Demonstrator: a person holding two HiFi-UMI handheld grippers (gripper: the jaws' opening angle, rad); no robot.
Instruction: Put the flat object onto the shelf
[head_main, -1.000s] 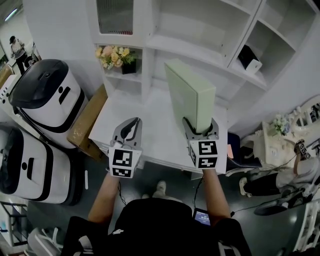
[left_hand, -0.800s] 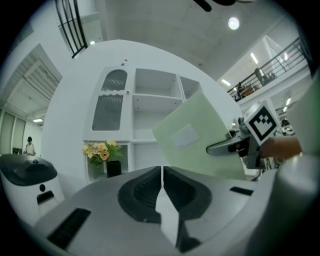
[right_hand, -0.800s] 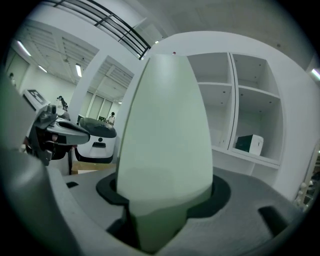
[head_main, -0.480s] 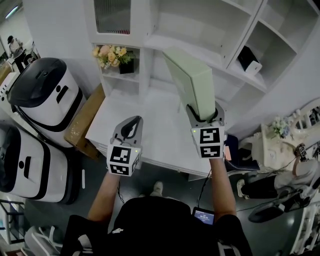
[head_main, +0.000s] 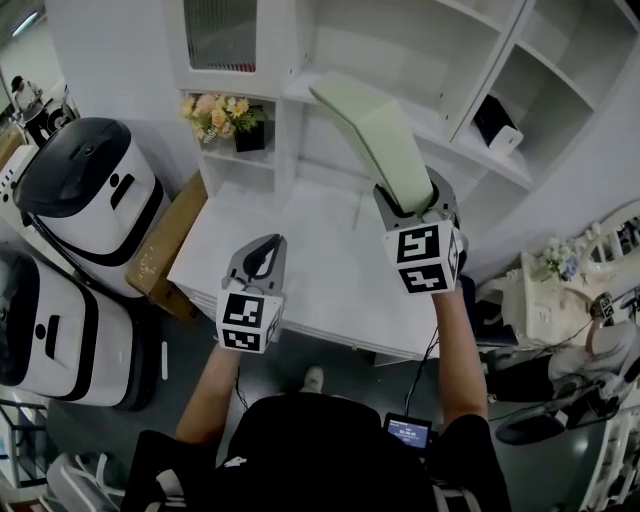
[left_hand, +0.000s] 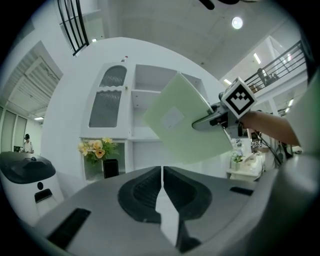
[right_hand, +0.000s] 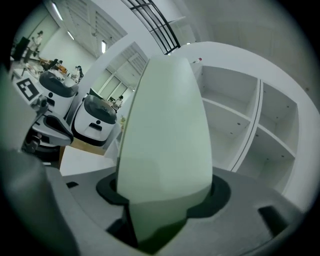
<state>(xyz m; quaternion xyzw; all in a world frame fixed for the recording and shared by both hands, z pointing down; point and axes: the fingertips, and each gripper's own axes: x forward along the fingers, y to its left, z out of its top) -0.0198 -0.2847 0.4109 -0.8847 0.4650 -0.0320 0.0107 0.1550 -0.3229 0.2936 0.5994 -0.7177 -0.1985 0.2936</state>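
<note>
My right gripper (head_main: 408, 208) is shut on a flat pale-green box (head_main: 372, 138), held up in the air and tilted to the left in front of the white shelf unit (head_main: 400, 60). In the right gripper view the pale-green box (right_hand: 165, 150) fills the space between the jaws of the right gripper (right_hand: 162, 205), its far end pointing at the open shelf compartments (right_hand: 235, 130). My left gripper (head_main: 258, 262) hovers lower over the white table (head_main: 330, 270), jaws shut with nothing between them. The left gripper view shows the shut left gripper (left_hand: 162, 192), the box (left_hand: 187, 125) and the right gripper (left_hand: 220, 114).
A vase of flowers (head_main: 222, 112) stands in a low cubby at the left. A small black-and-white box (head_main: 497, 121) sits on a right shelf. White robot units (head_main: 90, 200) and a wooden board (head_main: 170, 245) stand left of the table. A side table with clutter (head_main: 560, 280) is at the right.
My right gripper has risen with the green box and rolled it, so the box leans left and its top reaches nearer the shelf. The left gripper has barely shifted.
</note>
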